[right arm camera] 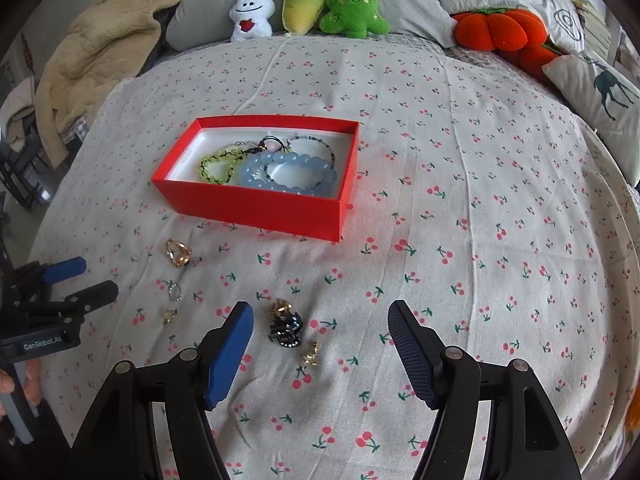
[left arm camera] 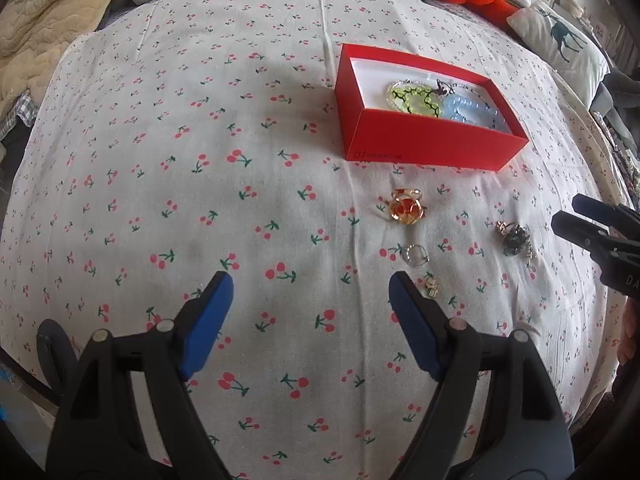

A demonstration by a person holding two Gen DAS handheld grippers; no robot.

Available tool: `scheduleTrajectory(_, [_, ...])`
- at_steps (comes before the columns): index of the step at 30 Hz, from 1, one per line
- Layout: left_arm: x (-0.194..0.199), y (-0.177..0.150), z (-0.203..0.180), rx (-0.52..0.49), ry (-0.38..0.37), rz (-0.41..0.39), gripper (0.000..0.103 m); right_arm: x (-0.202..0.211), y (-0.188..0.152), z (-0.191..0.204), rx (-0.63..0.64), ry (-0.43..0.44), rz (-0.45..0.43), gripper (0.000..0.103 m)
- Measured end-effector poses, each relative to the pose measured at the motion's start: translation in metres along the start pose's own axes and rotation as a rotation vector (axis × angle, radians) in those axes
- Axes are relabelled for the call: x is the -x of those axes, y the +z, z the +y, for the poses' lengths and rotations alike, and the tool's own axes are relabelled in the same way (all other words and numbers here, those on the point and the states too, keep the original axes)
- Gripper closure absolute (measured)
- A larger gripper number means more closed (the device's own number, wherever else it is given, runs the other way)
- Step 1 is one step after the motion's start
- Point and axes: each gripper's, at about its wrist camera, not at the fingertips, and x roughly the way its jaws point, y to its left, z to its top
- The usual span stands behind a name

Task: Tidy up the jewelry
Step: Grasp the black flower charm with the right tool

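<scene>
A red box (right arm camera: 256, 208) sits on the cherry-print sheet and holds a yellow-green bracelet (right arm camera: 218, 166), a blue bead bracelet (right arm camera: 288, 172) and thin dark cords. In front of it lie a gold ring (right arm camera: 178, 254), a silver ring (right arm camera: 174, 292) and a tiny gold piece (right arm camera: 169, 317). My right gripper (right arm camera: 320, 308) is open above a dark jewelled piece (right arm camera: 286, 326) and a small gold charm (right arm camera: 310, 354), touching neither. My left gripper (left arm camera: 312, 280) is open and empty over bare sheet, its right finger near the tiny gold piece (left arm camera: 431, 286). The gold ring (left arm camera: 404, 208) lies just ahead of it.
Plush toys (right arm camera: 304, 4) and an orange pumpkin cushion (right arm camera: 500, 30) line the far edge with grey pillows. A beige blanket (right arm camera: 100, 60) is heaped at the far left. A deer-print pillow (right arm camera: 600, 88) lies at the right. A person's hand (right arm camera: 8, 384) holds the left gripper's handle.
</scene>
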Motion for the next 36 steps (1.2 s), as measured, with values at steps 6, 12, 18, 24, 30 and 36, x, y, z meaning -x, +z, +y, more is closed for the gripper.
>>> scheduleTrajectory(6, [-0.011,-0.015,-0.003,-0.038,0.023,0.025,0.023,-0.012,-0.022,-0.010,0.051,-0.059,0.044,0.029])
scheduleTrajectory(12, [-0.018,-0.026,-0.012,-0.120,0.067,-0.002,0.017,-0.029,-0.043,-0.006,0.120,-0.055,0.098,0.029])
scheduleTrajectory(18, [-0.027,-0.028,-0.003,-0.098,0.073,-0.050,0.000,-0.032,-0.046,0.002,0.154,-0.037,0.060,0.027])
scheduleTrajectory(24, [-0.030,-0.022,-0.006,-0.140,0.059,-0.090,0.000,-0.026,-0.038,0.016,0.220,-0.002,-0.048,0.027])
scheduleTrajectory(30, [-0.031,-0.015,-0.004,-0.118,0.037,-0.091,0.000,-0.032,-0.032,0.027,0.244,0.049,-0.051,0.028])
scheduleTrajectory(36, [-0.029,-0.011,-0.006,-0.094,-0.004,-0.093,0.004,-0.038,-0.030,0.033,0.241,0.056,-0.032,0.059])
